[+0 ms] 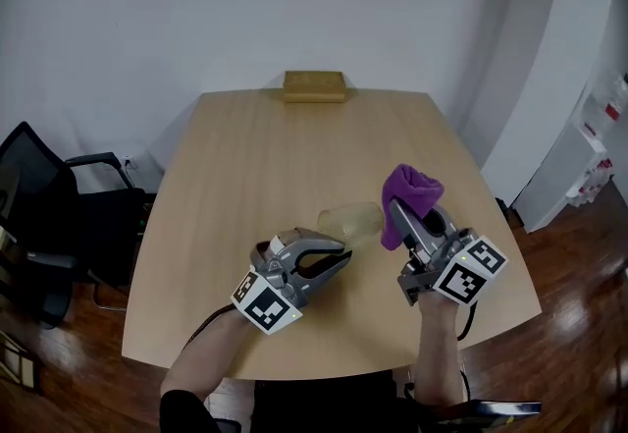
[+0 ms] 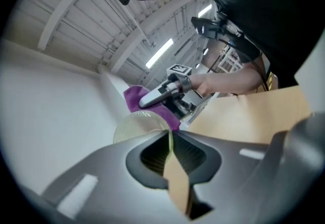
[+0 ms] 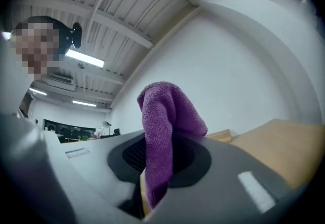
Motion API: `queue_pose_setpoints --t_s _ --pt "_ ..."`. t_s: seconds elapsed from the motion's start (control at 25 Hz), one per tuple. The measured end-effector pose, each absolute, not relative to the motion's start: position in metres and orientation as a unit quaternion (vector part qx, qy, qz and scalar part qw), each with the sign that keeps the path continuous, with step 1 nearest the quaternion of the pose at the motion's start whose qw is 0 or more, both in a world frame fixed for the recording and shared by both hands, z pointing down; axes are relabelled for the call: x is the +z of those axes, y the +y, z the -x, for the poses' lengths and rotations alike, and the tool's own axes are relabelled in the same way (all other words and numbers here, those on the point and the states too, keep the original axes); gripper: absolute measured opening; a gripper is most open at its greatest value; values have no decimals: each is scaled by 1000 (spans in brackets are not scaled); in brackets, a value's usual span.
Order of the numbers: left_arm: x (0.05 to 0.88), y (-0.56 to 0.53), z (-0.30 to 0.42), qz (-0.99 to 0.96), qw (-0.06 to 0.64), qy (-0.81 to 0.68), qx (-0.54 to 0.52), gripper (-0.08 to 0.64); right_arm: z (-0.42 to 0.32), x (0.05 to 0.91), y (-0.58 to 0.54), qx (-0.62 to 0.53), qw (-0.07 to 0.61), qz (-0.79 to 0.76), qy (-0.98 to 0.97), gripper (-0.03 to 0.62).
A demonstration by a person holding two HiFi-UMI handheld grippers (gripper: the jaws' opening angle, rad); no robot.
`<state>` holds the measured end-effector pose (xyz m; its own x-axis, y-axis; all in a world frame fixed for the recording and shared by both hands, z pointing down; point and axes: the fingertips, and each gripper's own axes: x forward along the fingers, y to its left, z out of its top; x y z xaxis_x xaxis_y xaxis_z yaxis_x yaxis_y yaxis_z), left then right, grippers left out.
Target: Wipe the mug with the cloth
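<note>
The left gripper [image 1: 337, 261] points level over the near edge of the surface [image 1: 245, 156]. Its fingers pinch the thin edge of the mug [image 1: 351, 221]. The right gripper [image 1: 400, 217] tilts slightly upward, with its fingers clamped on the cloth [image 1: 410, 193], just beside the mug's right side. The mug is translucent. Its handle cannot be made out, nor whether it rests on the surface.
</note>
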<state>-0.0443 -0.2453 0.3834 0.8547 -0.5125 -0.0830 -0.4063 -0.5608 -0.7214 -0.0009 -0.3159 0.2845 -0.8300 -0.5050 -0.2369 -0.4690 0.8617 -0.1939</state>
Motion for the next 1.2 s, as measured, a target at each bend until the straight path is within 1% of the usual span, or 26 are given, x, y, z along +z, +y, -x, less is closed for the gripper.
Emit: queue_pose_setpoints --t_s 0.08,0.16,0.36,0.4,0.48,0.6,0.72,0.8,0.92,1.08,1.2 --pt "384 -247 37 878 396 258 -78 43 20 295 -314 -81 120 228 963 57" --pt "388 -248 33 876 400 255 -90 44 34 300 -302 -84 114 210 967 57" --pt "398 -249 44 875 399 256 -101 57 88 300 -239 -50 85 113 989 57" --pt "397 -250 45 876 396 258 -96 47 89 297 -233 -48 86 97 990 57" --pt "393 -250 46 878 395 258 -86 43 69 283 -243 -52 115 108 986 57" --pt "392 -245 53 873 409 253 -87 43 17 270 -298 -59 152 220 962 57" --pt "403 -238 54 857 440 242 -118 43 -3 286 -330 -92 140 261 951 57" --pt "407 -241 43 843 460 234 -148 43 3 299 -334 -122 116 232 958 57" --pt "413 -248 36 827 480 229 -181 43 31 317 -321 -148 79 186 968 57" --pt "422 -252 42 815 490 229 -207 44 62 312 -285 -137 76 144 977 57" --pt "425 -253 44 813 489 232 -212 54 87 307 -241 -109 62 83 989 57"
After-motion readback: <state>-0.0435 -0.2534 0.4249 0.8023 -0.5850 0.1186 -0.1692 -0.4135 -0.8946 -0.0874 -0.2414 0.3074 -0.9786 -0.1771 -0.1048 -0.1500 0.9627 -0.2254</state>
